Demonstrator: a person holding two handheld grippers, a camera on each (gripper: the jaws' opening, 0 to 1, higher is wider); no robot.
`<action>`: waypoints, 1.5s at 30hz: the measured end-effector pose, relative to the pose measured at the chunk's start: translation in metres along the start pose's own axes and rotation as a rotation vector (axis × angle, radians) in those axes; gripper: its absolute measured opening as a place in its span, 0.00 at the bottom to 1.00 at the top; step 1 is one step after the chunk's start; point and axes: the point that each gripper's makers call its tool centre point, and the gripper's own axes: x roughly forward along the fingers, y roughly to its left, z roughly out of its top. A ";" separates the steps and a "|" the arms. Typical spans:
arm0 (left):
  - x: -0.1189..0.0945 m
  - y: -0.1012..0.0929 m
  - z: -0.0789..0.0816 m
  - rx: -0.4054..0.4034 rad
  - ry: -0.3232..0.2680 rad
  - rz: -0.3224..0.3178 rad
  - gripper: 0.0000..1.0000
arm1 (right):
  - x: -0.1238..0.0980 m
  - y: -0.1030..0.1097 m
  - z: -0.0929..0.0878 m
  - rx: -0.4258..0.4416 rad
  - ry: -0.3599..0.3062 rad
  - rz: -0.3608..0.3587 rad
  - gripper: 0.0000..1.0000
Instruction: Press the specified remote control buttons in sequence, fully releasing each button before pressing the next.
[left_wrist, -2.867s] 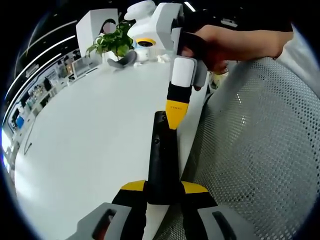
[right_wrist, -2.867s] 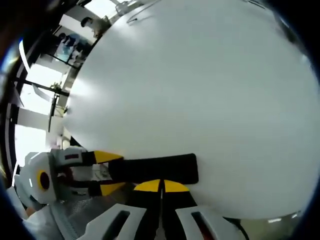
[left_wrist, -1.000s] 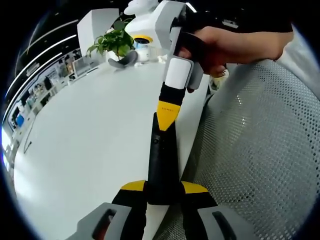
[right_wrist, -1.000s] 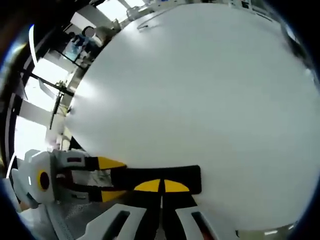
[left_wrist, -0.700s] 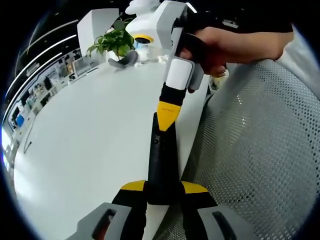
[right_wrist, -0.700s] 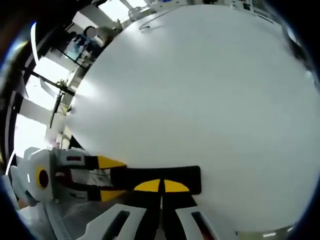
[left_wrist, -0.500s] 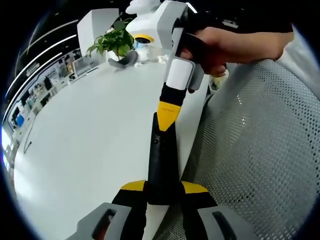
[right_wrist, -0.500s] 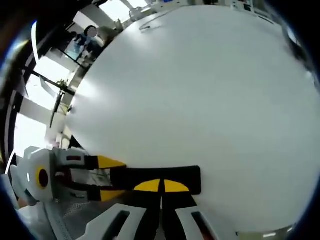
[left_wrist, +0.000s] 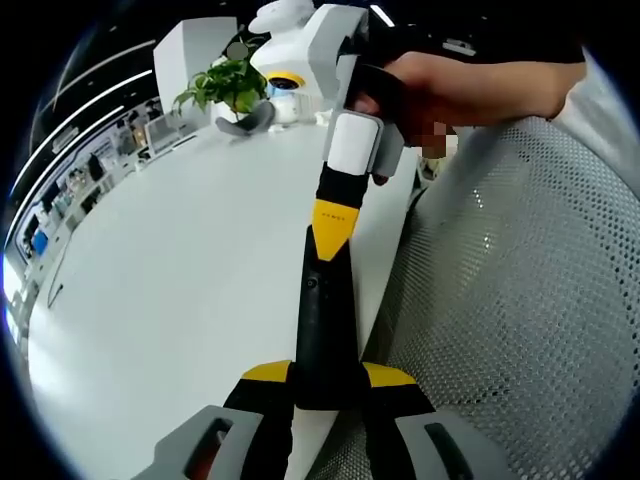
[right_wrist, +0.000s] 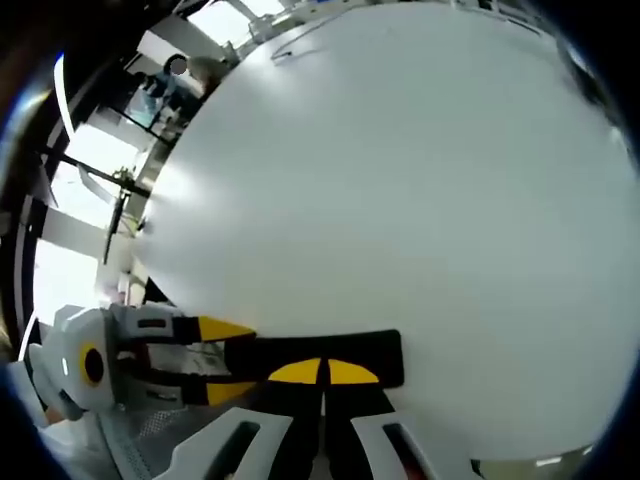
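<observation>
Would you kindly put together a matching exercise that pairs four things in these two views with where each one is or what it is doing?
Things:
1. remote control
2. right gripper
3. potted plant
4. mesh chair back

Places or states:
A. at the table's far end
B. beside the table edge, off the tabletop
C. clamped at its near end in the left gripper
D. shut tips resting on the remote's far end

Pairs: 1-C, 2-D, 3-A, 4-B

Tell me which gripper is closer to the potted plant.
Right. The right gripper presses the remote on the plant's side; the left gripper clamps the remote's other end, farther off.
</observation>
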 end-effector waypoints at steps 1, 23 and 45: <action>0.000 0.000 0.000 0.001 -0.001 0.000 0.25 | 0.000 0.000 0.000 -0.007 0.000 -0.003 0.00; 0.000 -0.005 0.002 0.009 0.016 -0.015 0.25 | 0.002 0.011 0.005 -0.016 -0.030 0.057 0.00; 0.001 -0.006 0.002 0.023 0.003 -0.018 0.25 | 0.008 0.019 -0.001 -0.036 -0.001 0.088 0.00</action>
